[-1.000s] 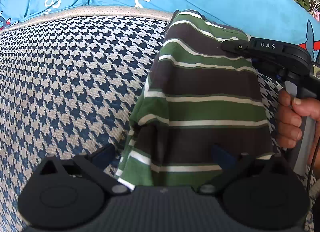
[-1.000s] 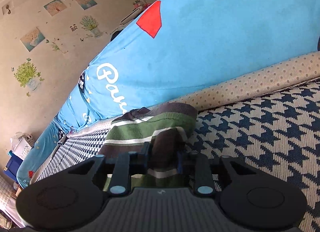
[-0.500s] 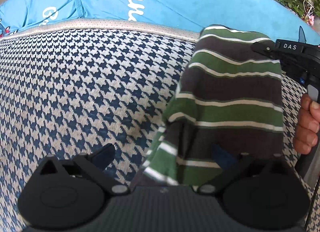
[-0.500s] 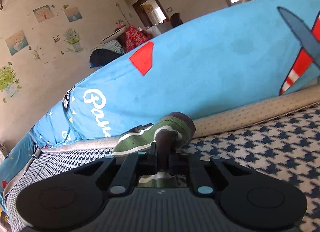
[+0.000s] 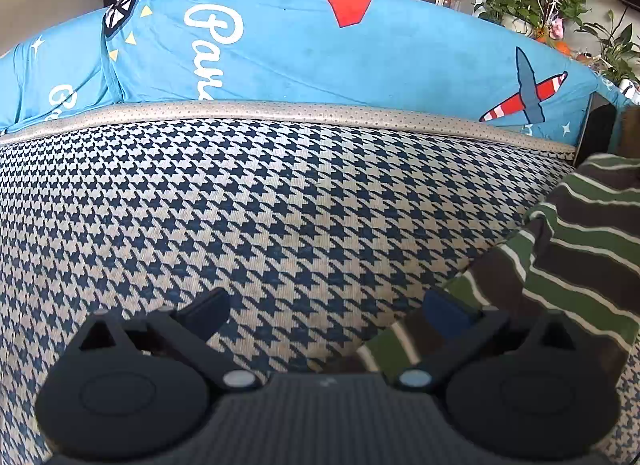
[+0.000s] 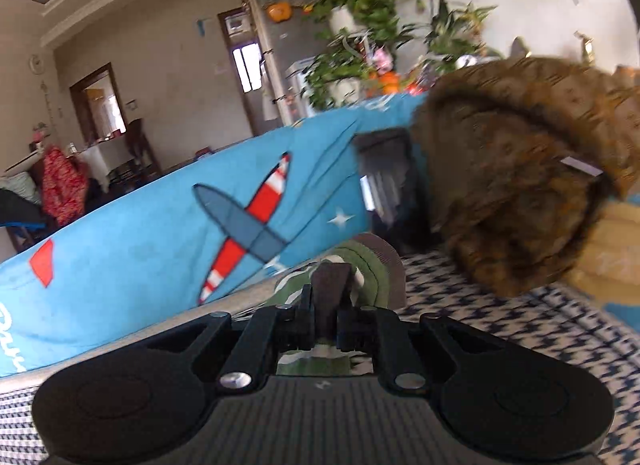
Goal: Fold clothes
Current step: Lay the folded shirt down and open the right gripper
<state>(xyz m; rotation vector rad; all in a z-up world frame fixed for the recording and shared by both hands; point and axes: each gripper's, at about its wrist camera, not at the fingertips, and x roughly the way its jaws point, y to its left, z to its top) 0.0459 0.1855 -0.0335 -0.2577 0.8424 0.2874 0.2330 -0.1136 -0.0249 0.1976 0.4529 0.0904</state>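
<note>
Garment (image 5: 576, 249) hangs at three o'clock, pinched in right gripper (image 6: 329, 319); left gripper (image 5: 326, 311) spread wide; set-down and release judged next.

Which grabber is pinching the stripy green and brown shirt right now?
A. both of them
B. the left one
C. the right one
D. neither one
C. The right gripper has its jaws shut tight on a fold of the striped shirt, while the left gripper has its jaws wide open over the houndstooth cushion, with nothing between them.
</note>
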